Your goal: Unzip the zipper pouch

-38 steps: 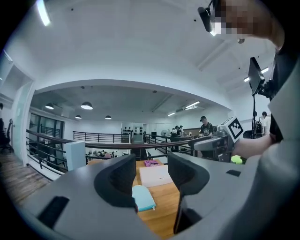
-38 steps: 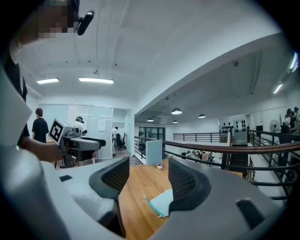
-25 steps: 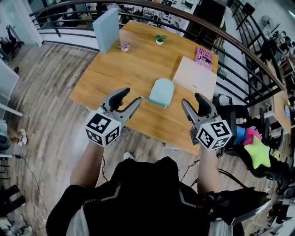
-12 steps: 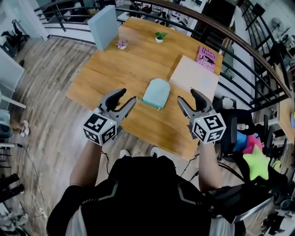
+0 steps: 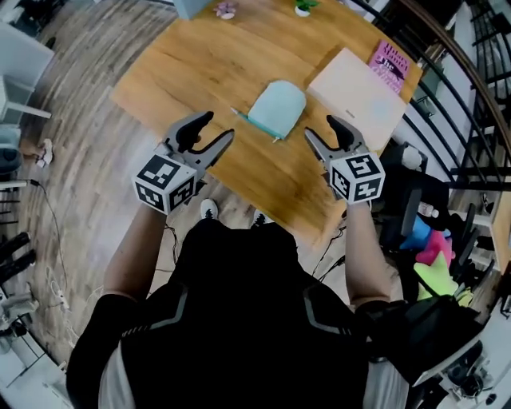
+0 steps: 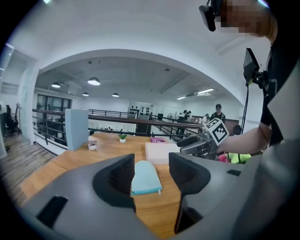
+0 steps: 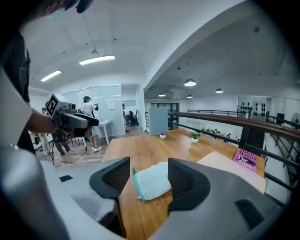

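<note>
A light blue zipper pouch (image 5: 276, 109) lies flat on the wooden table (image 5: 192, 64) near its front edge, its darker zipper edge turned toward me. My left gripper (image 5: 214, 129) hovers left of and short of it; its jaws have just been opening, with nothing between them. To the pouch's right my right gripper (image 5: 322, 132) is open and holds nothing. The left gripper view shows the pouch (image 6: 145, 177) ahead beyond the jaws, with the right gripper (image 6: 199, 144) alongside. The right gripper view has the pouch (image 7: 152, 180) ahead too.
A white closed laptop (image 5: 356, 85) lies right of the pouch, a pink book (image 5: 393, 59) behind it. A small potted plant (image 5: 303, 5) and a flower ornament (image 5: 225, 9) stand at the far edge. A railing and bright toys (image 5: 435, 256) are on the right.
Both grippers have come down and closer to the table's front edge, either side of the pouch. The pouch has not moved on the table.
</note>
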A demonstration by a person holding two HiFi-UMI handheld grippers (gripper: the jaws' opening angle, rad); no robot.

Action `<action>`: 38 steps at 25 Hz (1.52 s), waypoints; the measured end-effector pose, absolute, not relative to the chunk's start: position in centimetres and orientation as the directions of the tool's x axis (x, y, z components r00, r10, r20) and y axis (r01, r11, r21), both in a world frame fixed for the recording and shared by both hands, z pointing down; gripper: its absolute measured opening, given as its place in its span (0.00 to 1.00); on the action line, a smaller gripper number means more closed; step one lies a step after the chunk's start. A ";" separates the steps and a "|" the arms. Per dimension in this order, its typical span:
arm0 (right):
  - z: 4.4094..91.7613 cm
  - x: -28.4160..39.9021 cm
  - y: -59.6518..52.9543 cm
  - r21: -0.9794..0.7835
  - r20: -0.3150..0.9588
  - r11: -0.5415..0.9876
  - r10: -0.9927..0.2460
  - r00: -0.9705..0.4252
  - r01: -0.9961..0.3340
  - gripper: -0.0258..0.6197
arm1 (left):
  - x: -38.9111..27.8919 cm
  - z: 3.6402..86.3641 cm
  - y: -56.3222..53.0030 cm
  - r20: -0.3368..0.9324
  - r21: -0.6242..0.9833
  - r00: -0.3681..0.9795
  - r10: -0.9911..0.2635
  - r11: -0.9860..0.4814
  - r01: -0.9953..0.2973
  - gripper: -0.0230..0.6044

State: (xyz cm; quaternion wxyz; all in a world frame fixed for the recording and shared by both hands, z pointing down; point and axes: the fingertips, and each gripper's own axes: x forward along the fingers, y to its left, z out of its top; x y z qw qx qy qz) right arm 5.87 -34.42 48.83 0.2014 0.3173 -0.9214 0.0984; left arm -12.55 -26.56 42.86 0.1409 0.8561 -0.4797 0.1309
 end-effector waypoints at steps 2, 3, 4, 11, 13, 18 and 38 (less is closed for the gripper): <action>51.0 5.3 -34.6 -0.079 0.457 0.797 -0.505 -0.732 -0.599 0.42 | -12.6 44.3 -26.0 0.377 0.134 0.484 -0.790 -0.471 -0.872 0.43; 52.1 5.0 -34.6 -0.094 0.467 0.804 -0.485 -0.740 -0.587 0.42 | -12.7 45.1 -25.6 0.388 0.143 0.477 -0.789 -0.459 -0.877 0.42; 53.1 4.6 -34.5 -0.105 0.476 0.813 -0.465 -0.746 -0.573 0.41 | -12.6 45.8 -25.2 0.401 0.153 0.471 -0.786 -0.449 -0.880 0.42; 60.6 3.2 -34.3 -0.110 0.578 0.860 -0.352 -0.736 -0.498 0.36 | -12.8 49.8 -23.1 0.455 0.197 0.425 -0.783 -0.378 -0.905 0.42; 62.4 3.0 -34.3 -0.103 0.605 0.872 -0.328 -0.726 -0.479 0.36 | -12.8 50.9 -22.9 0.470 0.205 0.418 -0.777 -0.364 -0.908 0.42; 66.0 2.1 -34.0 -0.062 0.666 0.913 -0.263 -0.698 -0.403 0.30 | -12.9 52.7 -21.5 0.506 0.231 0.392 -0.768 -0.317 -0.920 0.42; 71.1 -0.3 -33.0 -0.013 0.750 0.978 -0.127 -0.649 -0.206 0.15 | -14.9 54.0 -18.9 0.528 0.263 0.327 -0.783 -0.216 -0.940 0.42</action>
